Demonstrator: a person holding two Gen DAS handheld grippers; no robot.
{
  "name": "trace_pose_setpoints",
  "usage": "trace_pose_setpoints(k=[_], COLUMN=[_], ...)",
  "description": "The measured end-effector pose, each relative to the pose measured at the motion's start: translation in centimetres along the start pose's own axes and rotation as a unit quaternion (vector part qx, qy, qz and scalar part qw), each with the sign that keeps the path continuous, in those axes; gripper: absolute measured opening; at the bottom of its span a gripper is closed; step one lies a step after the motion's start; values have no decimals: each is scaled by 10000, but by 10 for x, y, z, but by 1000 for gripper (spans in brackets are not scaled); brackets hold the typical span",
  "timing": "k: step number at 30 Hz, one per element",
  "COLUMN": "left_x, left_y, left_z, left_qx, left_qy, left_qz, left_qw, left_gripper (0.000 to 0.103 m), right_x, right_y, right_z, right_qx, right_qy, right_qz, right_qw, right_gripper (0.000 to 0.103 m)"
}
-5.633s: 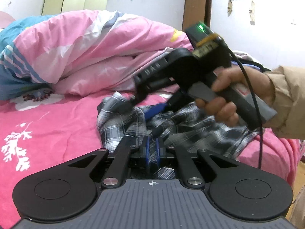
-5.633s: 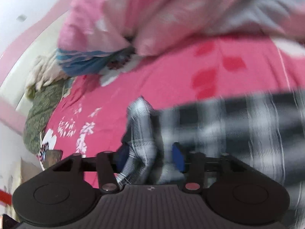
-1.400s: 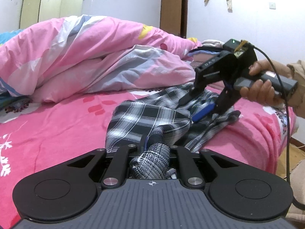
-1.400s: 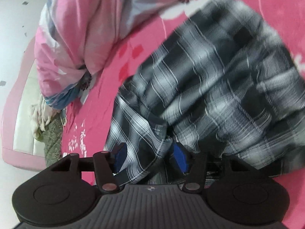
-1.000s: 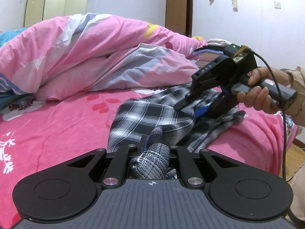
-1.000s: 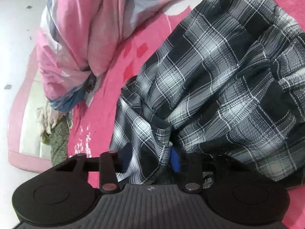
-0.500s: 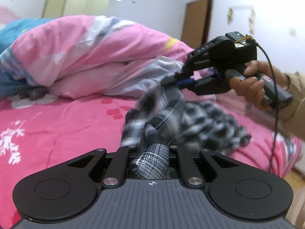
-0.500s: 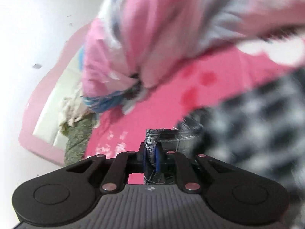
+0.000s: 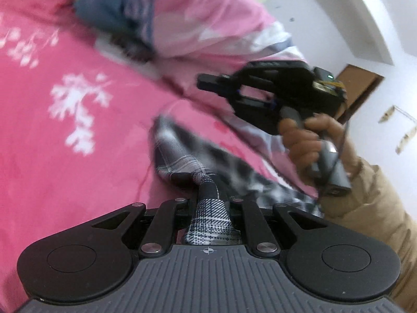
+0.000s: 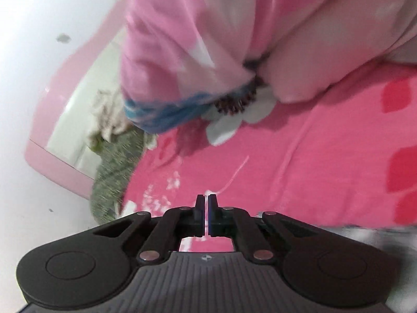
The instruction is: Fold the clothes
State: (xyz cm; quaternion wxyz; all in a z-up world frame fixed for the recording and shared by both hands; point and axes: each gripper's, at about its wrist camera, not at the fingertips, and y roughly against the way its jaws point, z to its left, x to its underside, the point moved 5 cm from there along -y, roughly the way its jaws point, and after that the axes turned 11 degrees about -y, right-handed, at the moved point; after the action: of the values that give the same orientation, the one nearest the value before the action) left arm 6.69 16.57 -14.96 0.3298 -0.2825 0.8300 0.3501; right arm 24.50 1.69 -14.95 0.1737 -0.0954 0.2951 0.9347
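Checked cloth (image 9: 208, 208) sits bunched between the fingers of our left gripper (image 9: 208, 198), low in the middle of the left wrist picture. The two fingers press tight on it, so we have a firm hold. It is a black and white plaid garment, and the rest of it runs up and to the right across the pink bedsheet (image 9: 65, 156), all blurry. We cannot tell what kind of garment it is.

Our right gripper (image 9: 206, 83) shows in the upper right of that same picture, held by a hand (image 9: 310, 140) with a tan sleeve (image 9: 372, 208). It hangs above the cloth and does not touch it.

In the right wrist picture, our right gripper (image 10: 206, 216) sits low in the middle. Its two fingers are almost together, with only a thin slit between them, and nothing is in the slit. A blurry bit of the plaid cloth (image 10: 365, 237) peeks in at the lower right edge.

We see a big pink quilt (image 10: 208, 39) piled at the top, and a green knitted thing (image 10: 114, 172) lies at the left by the pink headboard (image 10: 52, 167).
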Motion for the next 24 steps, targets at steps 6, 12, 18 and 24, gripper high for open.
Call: trace_pose_setpoints(k=[6, 12, 18, 24], left_x=[6, 12, 18, 23], left_y=[-1, 5, 22, 32], left_z=[10, 21, 27, 27], left_qx=[33, 57, -83, -244], left_qy=[382, 835, 1092, 1063], left_qz=[184, 268, 238, 250], left_qw=[9991, 9961, 9937, 9937], left_gripper=[10, 17, 22, 25], right_x=[4, 11, 42, 95], right_y=[-22, 34, 96, 126], right_z=[-18, -27, -29, -29], right_qx=[121, 125, 275, 661], right_qy=[-167, -200, 190, 936], right_qz=[220, -109, -384, -357], right_qw=[9995, 9997, 9987, 9928], right_gripper=[4, 16, 28, 39])
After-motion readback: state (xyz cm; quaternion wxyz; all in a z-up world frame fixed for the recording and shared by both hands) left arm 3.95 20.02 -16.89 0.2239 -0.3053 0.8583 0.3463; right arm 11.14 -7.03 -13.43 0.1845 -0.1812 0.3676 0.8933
